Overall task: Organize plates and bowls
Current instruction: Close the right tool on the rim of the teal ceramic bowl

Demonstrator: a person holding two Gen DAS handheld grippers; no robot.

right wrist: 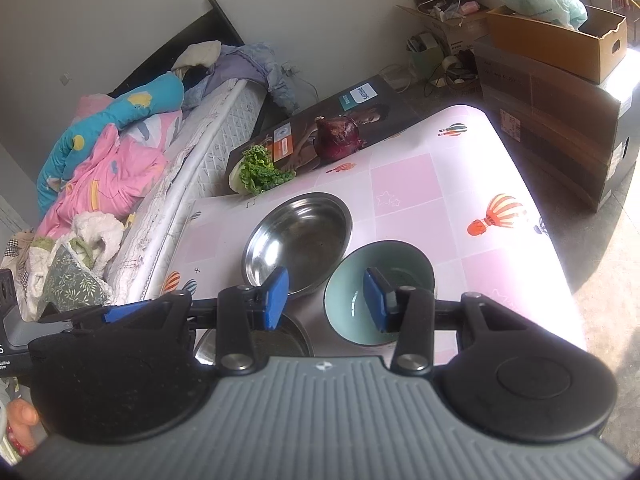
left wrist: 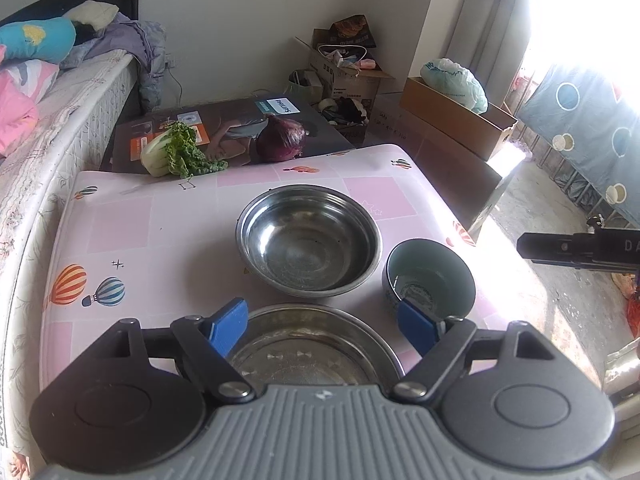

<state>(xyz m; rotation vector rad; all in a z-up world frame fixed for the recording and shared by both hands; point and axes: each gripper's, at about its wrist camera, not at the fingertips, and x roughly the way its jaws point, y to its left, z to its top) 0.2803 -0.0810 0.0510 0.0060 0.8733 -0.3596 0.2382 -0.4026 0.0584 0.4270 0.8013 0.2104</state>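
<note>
Three vessels on a pink tablecloth (left wrist: 120, 224) printed with hot-air balloons: steel bowl (left wrist: 309, 240) at centre, upright, nothing inside; teal ceramic bowl (left wrist: 430, 280) just beside it on the window side, upright, dark outside, pale inside; shallow steel plate (left wrist: 308, 352) nearest the camera, just beside the steel bowl, partly hidden behind the gripper body. Left gripper (left wrist: 326, 330) above the steel plate, blue fingers (left wrist: 228, 330) wide apart, nothing between them, no contact visible. Right gripper (right wrist: 326, 300) above the gap between steel bowl (right wrist: 298, 242) and teal ceramic bowl (right wrist: 360, 292), jaws part open, gripping nothing, right pad in line with the teal bowl's inside; touching or above, cannot tell. Beyond the far table edge, a flat Philips carton (left wrist: 228, 132) carrying a leafy green cabbage (left wrist: 176, 156) and a red onion (left wrist: 282, 140), well apart. Bed (right wrist: 132, 168) with heaped bedding along one side; cardboard boxes (right wrist: 560, 40) toward the window.
</note>
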